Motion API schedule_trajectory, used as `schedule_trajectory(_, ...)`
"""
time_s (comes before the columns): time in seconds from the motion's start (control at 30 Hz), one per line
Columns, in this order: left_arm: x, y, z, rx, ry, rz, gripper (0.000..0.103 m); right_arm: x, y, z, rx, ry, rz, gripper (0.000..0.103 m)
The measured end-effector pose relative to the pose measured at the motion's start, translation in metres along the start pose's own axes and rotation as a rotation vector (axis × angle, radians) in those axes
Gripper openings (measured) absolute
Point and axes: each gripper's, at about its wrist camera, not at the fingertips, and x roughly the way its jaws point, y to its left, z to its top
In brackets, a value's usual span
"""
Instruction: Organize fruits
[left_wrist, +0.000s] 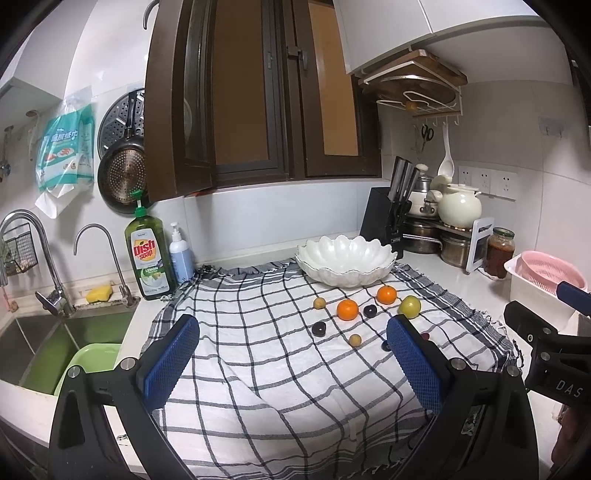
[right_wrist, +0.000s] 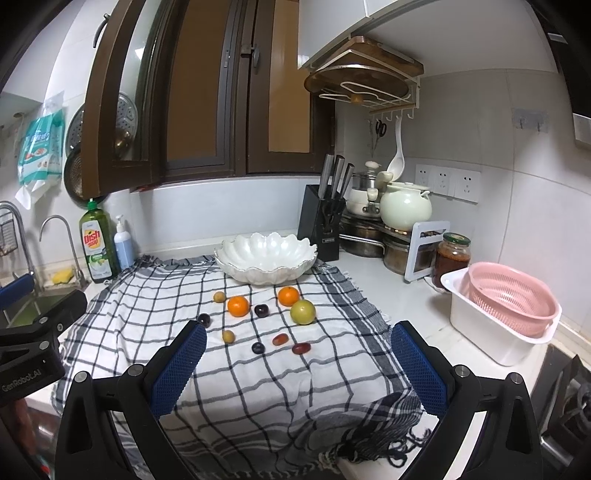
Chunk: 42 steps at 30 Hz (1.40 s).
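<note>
Gaping wide and empty, both grippers' jaws — the left gripper (left_wrist: 291, 354) half-hides a dark grape (left_wrist: 386, 345).

A cloth (right_wrist: 258, 387) covers the table (right_wrist: 373, 269), with a bowl (right_wrist: 266, 262) on its far edge at 12 o'clock. The fruits lie before the bowl: two oranges (right_wrist: 238, 306) (right_wrist: 288, 296), an apple (right_wrist: 302, 312) at 1 o'clock, and small plums (right_wrist: 261, 311) and grapes (right_wrist: 301, 348) nearer. A knife block (right_wrist: 321, 229) stands just right of the bowl. A soap bottle (right_wrist: 95, 247) stands at 10 o'clock and a strainer basket (right_wrist: 513, 295) at 3 o'clock.
</note>
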Motion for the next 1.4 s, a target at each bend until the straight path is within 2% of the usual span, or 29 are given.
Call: schedule_trajectory(1.4,0.0002,-0.0055,0.0055,0.012,-0.011,0.008,0.103,-0.0012,-0.004,0.0002,0.002,-0.012,0.004,0.102)
